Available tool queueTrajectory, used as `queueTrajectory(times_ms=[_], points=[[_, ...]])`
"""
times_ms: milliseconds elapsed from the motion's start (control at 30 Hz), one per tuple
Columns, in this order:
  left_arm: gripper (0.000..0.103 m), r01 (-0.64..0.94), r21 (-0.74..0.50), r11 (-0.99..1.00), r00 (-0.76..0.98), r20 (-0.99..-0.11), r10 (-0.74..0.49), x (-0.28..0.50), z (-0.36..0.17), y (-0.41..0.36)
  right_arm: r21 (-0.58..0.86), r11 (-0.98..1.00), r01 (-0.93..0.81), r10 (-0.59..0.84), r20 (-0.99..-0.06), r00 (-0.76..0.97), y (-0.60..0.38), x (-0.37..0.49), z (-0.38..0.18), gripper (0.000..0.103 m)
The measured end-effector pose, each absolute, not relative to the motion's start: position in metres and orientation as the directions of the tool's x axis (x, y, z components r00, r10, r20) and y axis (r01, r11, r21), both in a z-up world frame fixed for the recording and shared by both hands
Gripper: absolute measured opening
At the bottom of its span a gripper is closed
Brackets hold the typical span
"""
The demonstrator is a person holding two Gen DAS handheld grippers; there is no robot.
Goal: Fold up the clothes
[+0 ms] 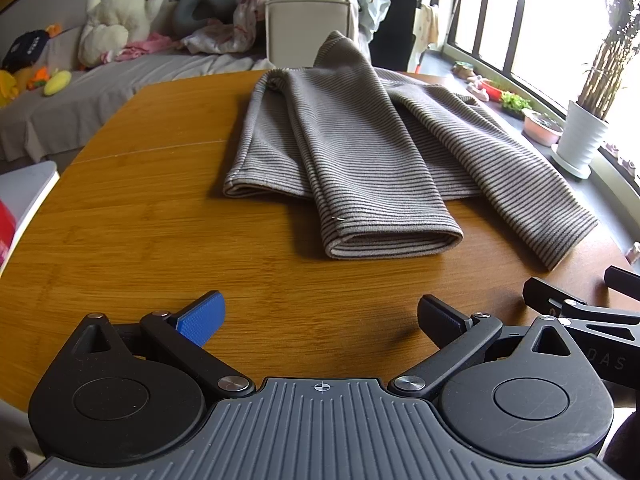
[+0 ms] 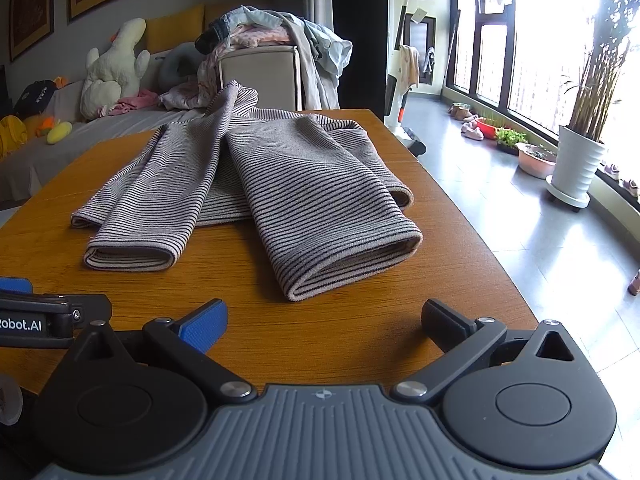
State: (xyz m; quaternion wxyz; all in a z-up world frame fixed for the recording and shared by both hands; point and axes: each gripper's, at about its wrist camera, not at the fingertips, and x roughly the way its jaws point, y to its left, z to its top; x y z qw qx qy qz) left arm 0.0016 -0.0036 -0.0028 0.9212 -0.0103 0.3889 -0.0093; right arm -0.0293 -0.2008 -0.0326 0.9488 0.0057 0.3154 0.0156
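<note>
A grey striped long-sleeved top (image 1: 360,148) lies on the wooden table (image 1: 140,240), both sleeves folded toward me with their cuffs nearest. It also shows in the right wrist view (image 2: 280,184). My left gripper (image 1: 320,320) is open and empty above bare table, short of the left sleeve cuff (image 1: 392,240). My right gripper (image 2: 324,320) is open and empty, short of the right sleeve cuff (image 2: 352,268). The right gripper's edge shows at the right of the left wrist view (image 1: 580,312).
The table's right edge (image 2: 460,208) drops to a tiled floor with a white plant pot (image 2: 576,168) by the windows. Behind the table are a sofa with soft toys (image 1: 116,12) and a box piled with clothes (image 2: 260,40).
</note>
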Motion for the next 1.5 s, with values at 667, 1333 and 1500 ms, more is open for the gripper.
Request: queueTrajectory(times_ms=[667,1333,1500], points=[[0.103,0.016,-0.02,1.0,0.699,-0.715,-0.025,0.001,-0.004,-0.004,0.01,1.0,-0.028,0.028,-0.6,0.799,-0.2,-0.03,-0.032,0.103],[0.103,0.044,-0.155,0.987,0.714,-0.686,-0.14,0.018,0.014,0.015,0.008,0.999,-0.046,0.041,-0.625,0.779,-0.202,-0.017,-0.03,0.103],[0.103,0.065,-0.142,0.988,0.778,-0.613,-0.139,0.046,0.033,0.024,-0.003,0.998,-0.065,0.047,-0.653,0.755,-0.201,-0.001,-0.025,0.103]])
